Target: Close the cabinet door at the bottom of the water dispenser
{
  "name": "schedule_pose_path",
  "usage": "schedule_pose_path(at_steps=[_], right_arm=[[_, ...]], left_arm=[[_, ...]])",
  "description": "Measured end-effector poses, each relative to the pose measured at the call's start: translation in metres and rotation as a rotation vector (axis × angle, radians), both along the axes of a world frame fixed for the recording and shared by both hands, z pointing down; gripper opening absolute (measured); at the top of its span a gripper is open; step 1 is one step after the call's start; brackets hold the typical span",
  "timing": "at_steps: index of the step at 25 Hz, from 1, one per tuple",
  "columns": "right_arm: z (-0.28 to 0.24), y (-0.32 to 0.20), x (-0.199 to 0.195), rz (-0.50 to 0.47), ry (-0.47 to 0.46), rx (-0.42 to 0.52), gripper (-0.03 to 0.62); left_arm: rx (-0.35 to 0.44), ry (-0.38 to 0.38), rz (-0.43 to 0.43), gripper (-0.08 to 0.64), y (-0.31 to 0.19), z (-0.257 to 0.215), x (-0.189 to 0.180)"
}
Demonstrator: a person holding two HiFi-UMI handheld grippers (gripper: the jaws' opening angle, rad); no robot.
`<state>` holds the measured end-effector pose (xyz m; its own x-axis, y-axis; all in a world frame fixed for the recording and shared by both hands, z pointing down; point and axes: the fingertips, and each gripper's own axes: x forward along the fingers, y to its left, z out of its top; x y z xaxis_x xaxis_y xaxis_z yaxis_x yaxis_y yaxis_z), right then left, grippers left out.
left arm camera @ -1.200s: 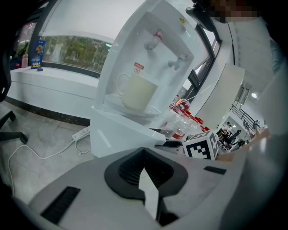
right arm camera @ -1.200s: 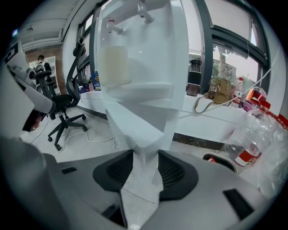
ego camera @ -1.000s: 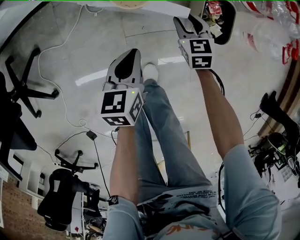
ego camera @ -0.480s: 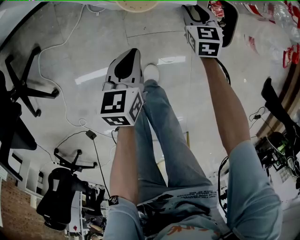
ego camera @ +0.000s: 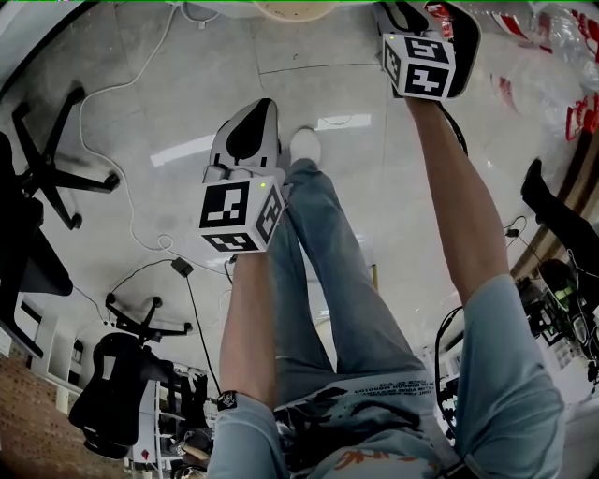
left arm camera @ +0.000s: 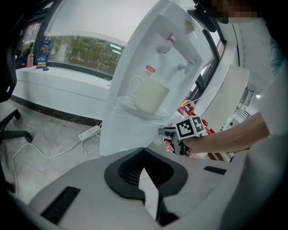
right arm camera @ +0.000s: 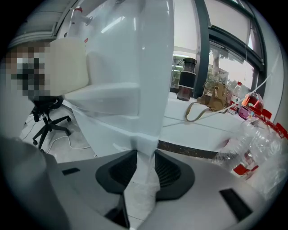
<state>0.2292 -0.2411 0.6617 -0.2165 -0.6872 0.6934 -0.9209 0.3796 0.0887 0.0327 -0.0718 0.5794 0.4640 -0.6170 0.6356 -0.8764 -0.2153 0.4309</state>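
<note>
Overhead, from the head view, the left gripper (ego camera: pixel 255 110) hangs above the pale floor (ego camera: pixel 140 103) beside one white shoe (ego camera: pixel 301 142), and the right gripper (ego camera: pixel 404 17) reaches past the picture's top edge, so neither claw's gap can be read there; the cabinet door does not show from this angle; two grippers and two office chairs (ego camera: pixel 47 159) can be counted. Next, in the left gripper view, the left gripper (left arm camera: pixel 144 150) has its jaws meeting at the tips with nothing between them; the white water dispenser (left arm camera: pixel 148 67) stands straight ahead, and the right gripper (left arm camera: pixel 165 132) sits at the right side of its lower body, below the drip tray; one cream mug (left arm camera: pixel 150 96) rests on that tray under two taps (left arm camera: pixel 168 41), and one power strip (left arm camera: pixel 90 131) lies on the floor. Lastly, in the right gripper view, the right gripper (right arm camera: pixel 144 155) has just been closing its jaws, and the pads now sit half-wide against both faces of a thin white upright edge, the cabinet door (right arm camera: pixel 145 134), low on the water dispenser (right arm camera: pixel 135 67); behind it a ledge carries one dark jar (right arm camera: pixel 186 78) and one brown bag (right arm camera: pixel 211 99).
</note>
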Motion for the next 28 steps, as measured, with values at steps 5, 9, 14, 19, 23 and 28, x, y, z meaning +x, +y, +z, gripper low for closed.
schedule_pose_path(at_steps=[5, 9, 14, 19, 23, 28], right_arm=[[-0.001, -0.007, 0.0, -0.008, 0.012, -0.018, 0.133], [-0.003, -0.004, -0.002, 0.042, -0.062, -0.041, 0.135], [-0.01, 0.031, -0.02, 0.097, -0.183, -0.079, 0.133], [-0.032, 0.065, -0.045, 0.136, -0.295, -0.071, 0.106], [-0.055, 0.093, -0.062, 0.148, -0.373, -0.076, 0.052], [-0.092, 0.116, -0.097, 0.13, -0.489, -0.08, 0.032]], left_arm=[[0.002, -0.006, -0.013, 0.021, 0.003, -0.003, -0.01], [0.014, -0.004, -0.012, 0.021, 0.005, -0.01, -0.011], [0.04, 0.001, -0.006, 0.021, 0.009, -0.025, -0.016], [0.076, 0.003, -0.004, 0.021, 0.01, -0.04, -0.027], [0.1, 0.006, 0.0, 0.021, 0.013, -0.057, -0.038], [0.136, 0.002, -0.004, 0.021, 0.012, -0.086, -0.062]])
